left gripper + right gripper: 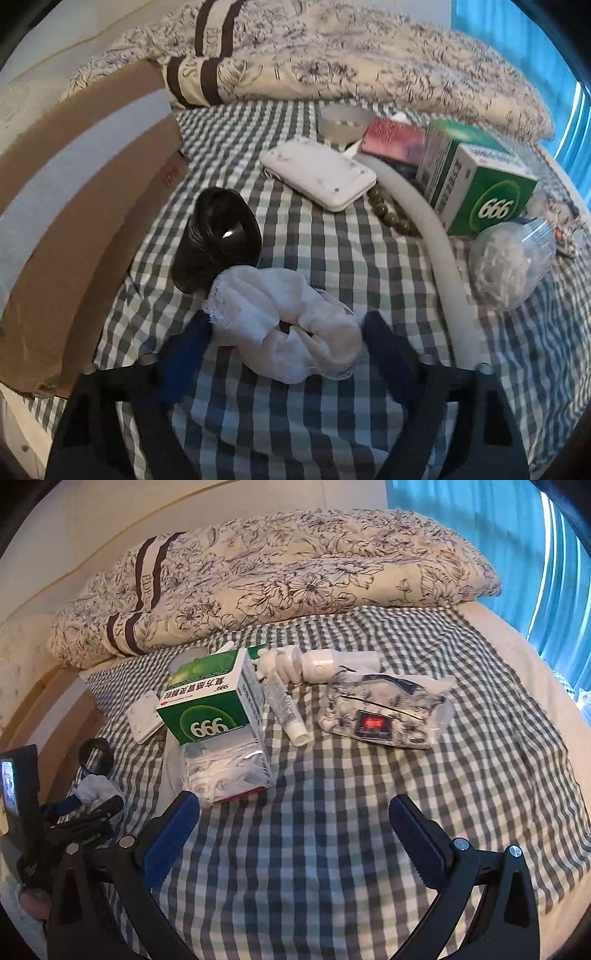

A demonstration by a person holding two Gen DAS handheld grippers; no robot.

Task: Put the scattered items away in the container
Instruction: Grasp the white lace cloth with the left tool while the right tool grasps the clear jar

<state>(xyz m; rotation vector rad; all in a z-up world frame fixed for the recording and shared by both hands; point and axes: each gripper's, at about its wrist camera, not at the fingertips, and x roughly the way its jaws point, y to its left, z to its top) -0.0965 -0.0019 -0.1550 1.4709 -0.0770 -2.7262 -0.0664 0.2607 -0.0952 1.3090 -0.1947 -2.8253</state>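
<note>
White scrunchie [284, 332] between spread left claw [286, 334], right claw [293, 816] apart over bare checked sheet [332, 849]

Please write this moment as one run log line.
left gripper: jaws around white scrunchie | right gripper: open, empty | cardboard box: left

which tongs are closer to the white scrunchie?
Left. The left tongs straddle the scrunchie, blue pads on either side of it, apparently not yet clamped. The right tongs sit open over bare checked sheet, well off to its right.
</note>
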